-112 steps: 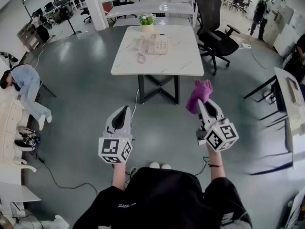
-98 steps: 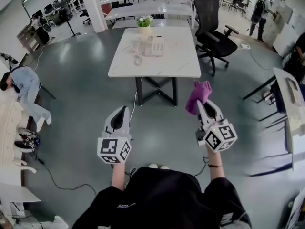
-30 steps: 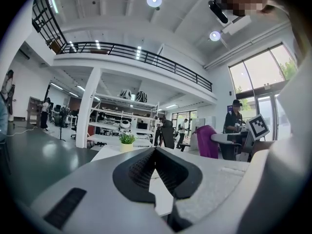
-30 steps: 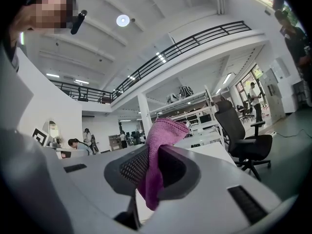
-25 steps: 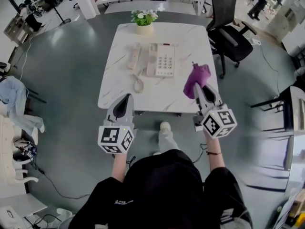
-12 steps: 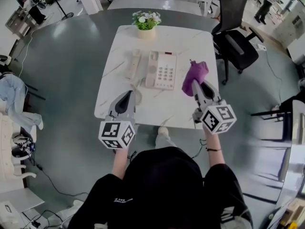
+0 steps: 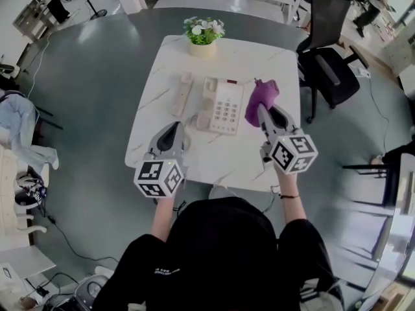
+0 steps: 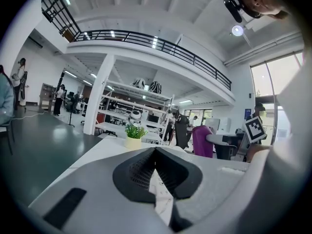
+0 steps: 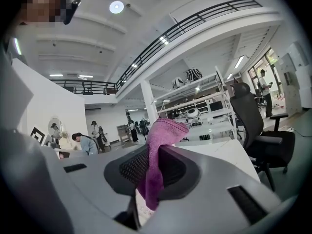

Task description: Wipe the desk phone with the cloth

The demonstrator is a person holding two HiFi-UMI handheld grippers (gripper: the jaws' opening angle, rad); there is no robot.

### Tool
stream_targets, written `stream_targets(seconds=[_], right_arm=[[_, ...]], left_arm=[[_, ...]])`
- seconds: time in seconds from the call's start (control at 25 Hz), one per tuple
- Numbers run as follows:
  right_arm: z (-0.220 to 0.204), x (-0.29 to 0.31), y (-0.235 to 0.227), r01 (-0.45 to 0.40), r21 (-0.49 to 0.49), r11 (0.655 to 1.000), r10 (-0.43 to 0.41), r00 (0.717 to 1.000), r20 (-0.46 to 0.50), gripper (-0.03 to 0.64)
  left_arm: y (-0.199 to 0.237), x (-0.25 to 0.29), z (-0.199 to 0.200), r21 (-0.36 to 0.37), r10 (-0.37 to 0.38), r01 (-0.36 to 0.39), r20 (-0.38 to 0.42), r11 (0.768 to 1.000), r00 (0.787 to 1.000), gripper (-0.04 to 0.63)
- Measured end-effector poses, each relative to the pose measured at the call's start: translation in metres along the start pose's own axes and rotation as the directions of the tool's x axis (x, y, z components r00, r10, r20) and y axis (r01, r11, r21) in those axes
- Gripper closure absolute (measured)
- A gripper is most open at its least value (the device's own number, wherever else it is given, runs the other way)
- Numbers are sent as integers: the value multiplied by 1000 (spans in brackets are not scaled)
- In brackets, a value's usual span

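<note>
A beige desk phone (image 7: 222,105) lies on the white marble table (image 7: 224,164), its handset (image 7: 183,94) off the base to the left. My right gripper (image 7: 264,113) is shut on a purple cloth (image 7: 261,96), which hangs over the table just right of the phone. In the right gripper view the cloth (image 9: 160,147) droops from between the jaws of that gripper (image 9: 147,156). My left gripper (image 7: 174,128) hovers over the table's front left, near the phone's front corner, shut and holding nothing. From the left gripper view (image 8: 155,150) the cloth (image 8: 202,141) shows at the right.
A potted plant (image 7: 203,34) stands at the table's far edge, also seen in the left gripper view (image 8: 132,136). A black office chair (image 7: 329,62) sits off the table's right back corner. Other desks and people are far off.
The person has walked up to the table. Both grippers now hang over it instead of over the floor, and the cloth has come alongside the phone's right side.
</note>
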State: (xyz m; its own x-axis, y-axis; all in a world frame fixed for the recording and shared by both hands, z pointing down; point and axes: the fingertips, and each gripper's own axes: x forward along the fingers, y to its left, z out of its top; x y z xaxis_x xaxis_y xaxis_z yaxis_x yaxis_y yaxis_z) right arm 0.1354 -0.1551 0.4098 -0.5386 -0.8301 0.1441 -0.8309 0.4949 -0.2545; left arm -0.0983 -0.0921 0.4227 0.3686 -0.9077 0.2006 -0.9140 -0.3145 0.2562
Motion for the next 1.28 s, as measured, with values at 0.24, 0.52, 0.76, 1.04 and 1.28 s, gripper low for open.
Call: stream_targets(seconds=[0.24, 0.52, 0.76, 1.04, 1.28], right_arm=[[-3, 26, -13, -17, 3, 1000, 18, 999, -29, 580], [-10, 63, -20, -20, -15, 1000, 19, 998, -61, 580], [-14, 99, -20, -9, -77, 997, 2, 996, -91, 580], [-19, 145, -21, 18, -188, 982, -42, 991, -128, 580], [-25, 180, -17, 6, -329, 944, -63, 984, -164, 580]], left_arm=[[3, 21, -3, -21, 11, -12, -17, 1000, 1000, 597], [8, 46, -17, -34, 6, -7, -53, 999, 999, 597], [19, 68, -22, -49, -19, 14, -86, 999, 996, 597], [40, 91, -31, -80, -32, 21, -128, 997, 991, 597], [49, 107, -38, -127, -35, 18, -130, 992, 991, 597]])
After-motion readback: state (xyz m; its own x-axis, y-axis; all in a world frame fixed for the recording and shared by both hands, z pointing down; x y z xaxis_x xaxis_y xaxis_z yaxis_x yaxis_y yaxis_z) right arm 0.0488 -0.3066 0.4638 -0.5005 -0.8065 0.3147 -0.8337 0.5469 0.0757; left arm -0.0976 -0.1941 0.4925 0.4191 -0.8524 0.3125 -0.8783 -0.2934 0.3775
